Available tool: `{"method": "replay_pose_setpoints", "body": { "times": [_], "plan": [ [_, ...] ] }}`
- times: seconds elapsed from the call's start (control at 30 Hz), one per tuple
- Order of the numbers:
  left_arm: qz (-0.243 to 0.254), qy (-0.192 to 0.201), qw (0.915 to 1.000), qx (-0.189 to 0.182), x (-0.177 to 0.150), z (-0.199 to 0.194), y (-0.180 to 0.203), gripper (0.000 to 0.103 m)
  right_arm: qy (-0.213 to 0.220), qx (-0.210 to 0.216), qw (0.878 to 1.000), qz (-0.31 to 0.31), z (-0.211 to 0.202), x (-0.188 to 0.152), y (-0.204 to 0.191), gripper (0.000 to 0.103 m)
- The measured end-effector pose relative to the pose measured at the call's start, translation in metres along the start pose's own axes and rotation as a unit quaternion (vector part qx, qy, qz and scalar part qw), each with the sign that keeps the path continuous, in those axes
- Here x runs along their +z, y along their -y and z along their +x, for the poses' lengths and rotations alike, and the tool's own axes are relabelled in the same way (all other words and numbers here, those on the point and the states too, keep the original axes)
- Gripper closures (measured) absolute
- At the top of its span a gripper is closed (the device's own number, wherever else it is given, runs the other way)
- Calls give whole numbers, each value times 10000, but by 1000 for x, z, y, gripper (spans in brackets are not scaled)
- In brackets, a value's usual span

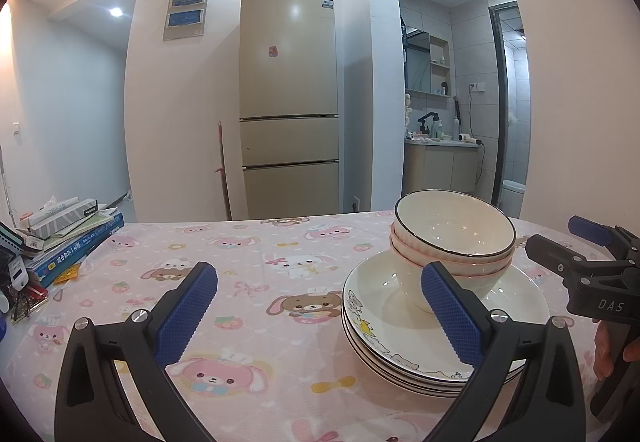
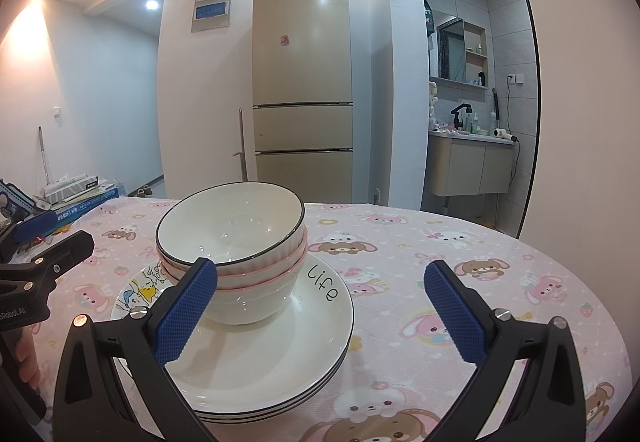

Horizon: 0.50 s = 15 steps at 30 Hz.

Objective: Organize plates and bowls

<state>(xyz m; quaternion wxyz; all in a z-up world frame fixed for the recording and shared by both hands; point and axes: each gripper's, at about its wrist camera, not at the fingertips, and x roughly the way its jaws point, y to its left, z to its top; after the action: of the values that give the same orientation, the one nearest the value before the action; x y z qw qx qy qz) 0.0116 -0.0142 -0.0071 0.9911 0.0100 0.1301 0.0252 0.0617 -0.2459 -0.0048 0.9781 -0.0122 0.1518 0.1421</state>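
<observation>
While nested bowls sit on stacked plates, the left gripper hangs wide open. The right gripper gapes too, both empty above the table.

Three nested bowls are seen upright: top one white w/ dark rim, two below w/ pink rims. They are set on a stack of white dark-rimmed plates; top plate is printed w/ cartoon & "Life". Stack is placed on worktop.
</observation>
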Motion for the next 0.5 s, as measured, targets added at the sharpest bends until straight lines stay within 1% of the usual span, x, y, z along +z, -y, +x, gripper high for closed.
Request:
{"method": "replay_pose_setpoints", "body": {
  "times": [0.5],
  "plan": [
    [6, 2, 10000, 2, 0, 0, 0, 0, -34, 2, 10000, -9, 1, 0, 1, 0]
  ]
}}
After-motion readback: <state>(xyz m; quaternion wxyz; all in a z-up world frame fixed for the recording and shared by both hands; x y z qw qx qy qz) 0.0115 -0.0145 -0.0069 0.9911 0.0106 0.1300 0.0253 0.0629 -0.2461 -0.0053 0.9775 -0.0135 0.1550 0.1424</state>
